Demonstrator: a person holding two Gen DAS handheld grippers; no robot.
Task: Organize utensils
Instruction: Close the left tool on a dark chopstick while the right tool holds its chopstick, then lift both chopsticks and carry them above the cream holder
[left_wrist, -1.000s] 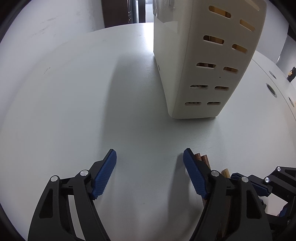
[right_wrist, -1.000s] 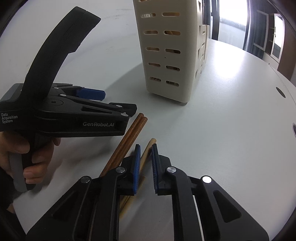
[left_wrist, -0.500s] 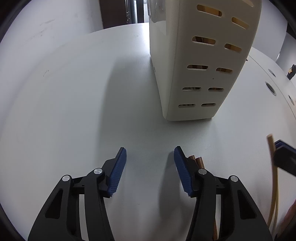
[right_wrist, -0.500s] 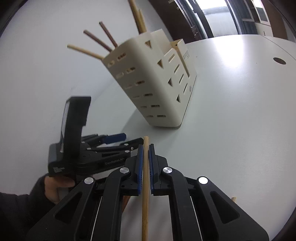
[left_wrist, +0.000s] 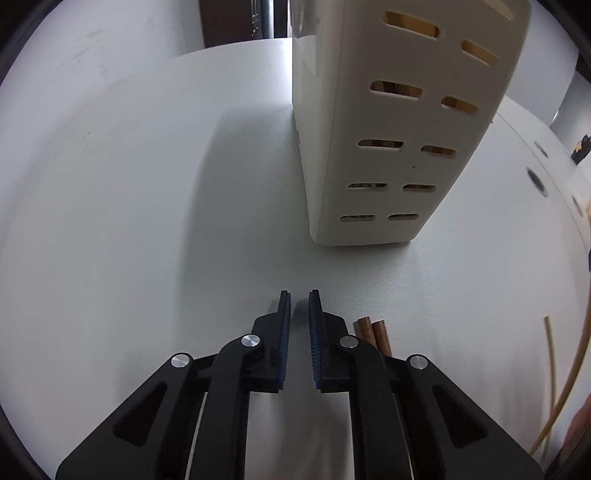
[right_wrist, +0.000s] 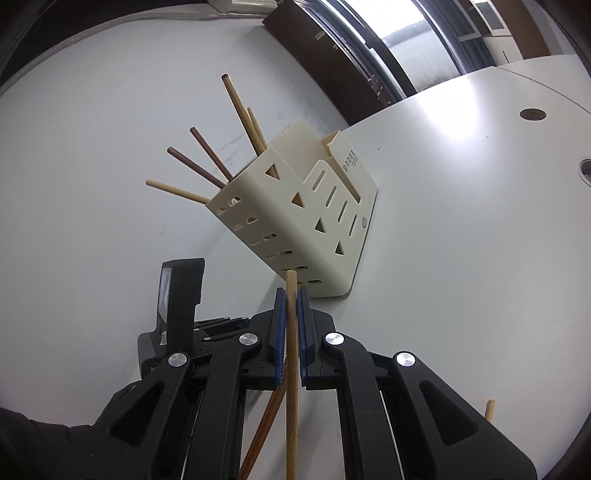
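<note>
A cream slotted utensil holder (left_wrist: 399, 122) stands on the white table; in the right wrist view (right_wrist: 295, 218) several chopsticks stick out of its top. My right gripper (right_wrist: 291, 295) is shut on a light wooden chopstick (right_wrist: 291, 369), lifted above the table, tip toward the holder. My left gripper (left_wrist: 298, 299) is shut and empty, low over the table in front of the holder. Two dark brown chopsticks (left_wrist: 371, 332) lie on the table just right of it, also visible in the right wrist view (right_wrist: 264, 428).
The white table (left_wrist: 129, 221) has round cable holes (right_wrist: 532, 113) at the right. A light chopstick end (right_wrist: 489, 410) shows at the right edge. A wall and dark door frame stand behind the table.
My right gripper lifted the light chopstick off the table and tilted up toward the holder. My left gripper closed from wide open to shut, holding nothing.
</note>
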